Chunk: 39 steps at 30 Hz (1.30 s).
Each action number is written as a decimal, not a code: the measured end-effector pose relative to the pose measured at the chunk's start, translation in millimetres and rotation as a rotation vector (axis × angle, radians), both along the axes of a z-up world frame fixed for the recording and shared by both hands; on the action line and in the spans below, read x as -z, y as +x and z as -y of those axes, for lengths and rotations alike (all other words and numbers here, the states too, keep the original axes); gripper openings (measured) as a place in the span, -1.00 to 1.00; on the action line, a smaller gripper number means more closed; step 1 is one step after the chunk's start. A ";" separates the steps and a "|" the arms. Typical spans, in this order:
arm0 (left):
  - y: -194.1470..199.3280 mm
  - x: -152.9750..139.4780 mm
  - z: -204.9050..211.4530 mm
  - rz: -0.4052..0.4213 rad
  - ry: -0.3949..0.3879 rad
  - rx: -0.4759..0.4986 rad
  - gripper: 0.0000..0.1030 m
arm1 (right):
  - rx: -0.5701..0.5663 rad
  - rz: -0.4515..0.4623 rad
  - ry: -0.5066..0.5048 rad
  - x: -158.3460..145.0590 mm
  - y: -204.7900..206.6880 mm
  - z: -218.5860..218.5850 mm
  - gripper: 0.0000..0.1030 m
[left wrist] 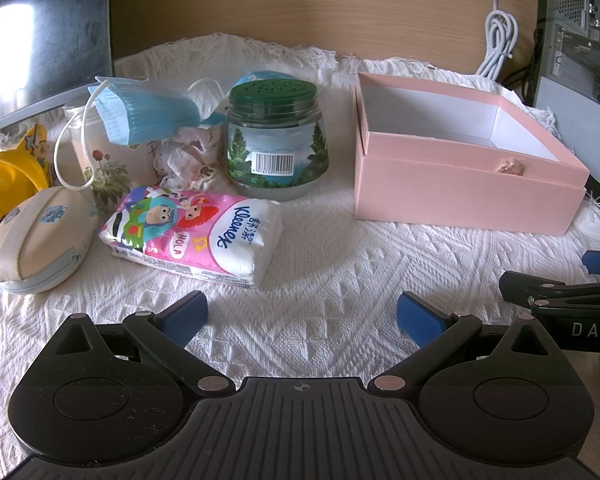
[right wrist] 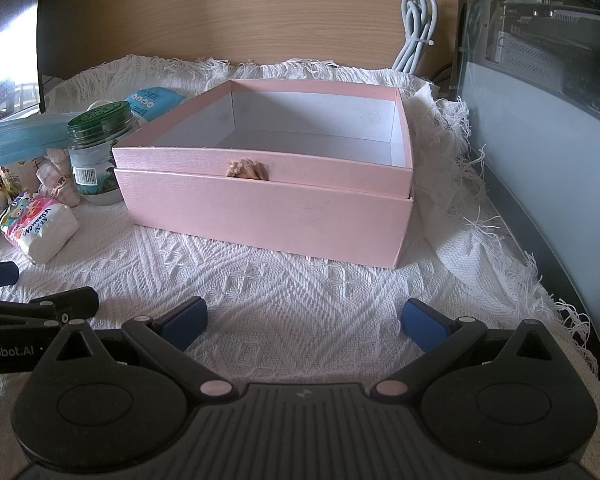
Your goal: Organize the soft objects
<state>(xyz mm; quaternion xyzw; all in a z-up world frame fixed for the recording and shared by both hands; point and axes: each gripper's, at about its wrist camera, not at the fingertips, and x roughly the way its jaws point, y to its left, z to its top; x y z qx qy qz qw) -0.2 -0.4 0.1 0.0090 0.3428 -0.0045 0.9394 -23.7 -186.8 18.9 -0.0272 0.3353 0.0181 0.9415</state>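
A Kleenex tissue pack (left wrist: 192, 232) lies on the white cloth at left, also in the right wrist view (right wrist: 36, 228). Behind it lie a blue face mask (left wrist: 148, 116), a crumpled pink-white cloth (left wrist: 188, 152) and a beige zip pouch (left wrist: 40, 236). An open pink box (left wrist: 460, 188) stands at right, empty inside, and fills the right wrist view (right wrist: 268, 208). My left gripper (left wrist: 300, 316) is open and empty, in front of the tissue pack. My right gripper (right wrist: 304, 320) is open and empty, in front of the box.
A green-lidded jar (left wrist: 276, 140) stands between the soft things and the box. A yellow toy (left wrist: 12, 176) and a flowered cup (left wrist: 104, 164) sit at far left. A monitor (left wrist: 40, 32), a coiled white cable (left wrist: 498, 40) and a computer case (right wrist: 540, 80) border the cloth (left wrist: 340, 264).
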 end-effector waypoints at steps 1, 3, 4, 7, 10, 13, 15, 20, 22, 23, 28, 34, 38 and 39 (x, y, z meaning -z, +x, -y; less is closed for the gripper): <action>0.0 0.0 -0.1 0.000 0.000 0.000 1.00 | 0.000 0.000 0.000 0.0 0.0 0.0 1.00; 0.0 0.0 0.1 0.000 0.000 0.000 1.00 | 0.000 0.000 0.000 0.0 -0.1 0.0 1.00; 0.0 0.0 -0.1 0.000 0.000 0.000 1.00 | 0.000 0.000 0.000 0.0 -0.1 0.0 1.00; 0.0 0.0 -0.1 0.000 0.000 0.000 1.00 | 0.000 0.000 0.000 -0.1 -0.1 0.0 1.00; 0.0 0.0 -0.1 0.000 0.000 0.000 1.00 | 0.000 0.000 0.000 -0.1 -0.2 0.0 1.00; 0.0 0.0 -0.1 0.000 0.000 0.000 1.00 | 0.000 0.000 0.000 -0.1 0.2 0.3 1.00; 0.0 0.0 0.1 0.000 0.000 0.000 1.00 | 0.000 0.000 0.001 -0.1 0.1 0.2 1.00; 0.0 0.0 -0.1 0.000 0.000 0.000 1.00 | 0.000 0.000 0.001 0.0 0.6 0.3 1.00; 0.0 0.0 0.0 0.000 0.000 0.000 1.00 | 0.000 0.000 0.001 0.0 0.6 0.4 1.00; 0.1 0.0 -0.1 0.000 0.000 0.000 1.00 | 0.000 0.000 0.001 0.0 0.6 0.4 1.00; -0.9 1.3 0.3 -0.004 0.001 0.000 1.00 | 0.000 0.000 0.001 0.2 0.4 0.4 1.00; -1.7 -0.1 -1.3 -0.002 0.004 -0.008 1.00 | 0.000 0.000 0.002 0.2 0.4 0.4 1.00; -3.9 0.6 -2.5 0.004 0.001 -0.011 1.00 | 0.000 0.000 0.001 0.3 0.7 0.1 1.00; -3.9 0.7 -2.8 0.003 0.002 -0.011 1.00 | 0.000 0.000 0.002 0.3 0.7 0.1 1.00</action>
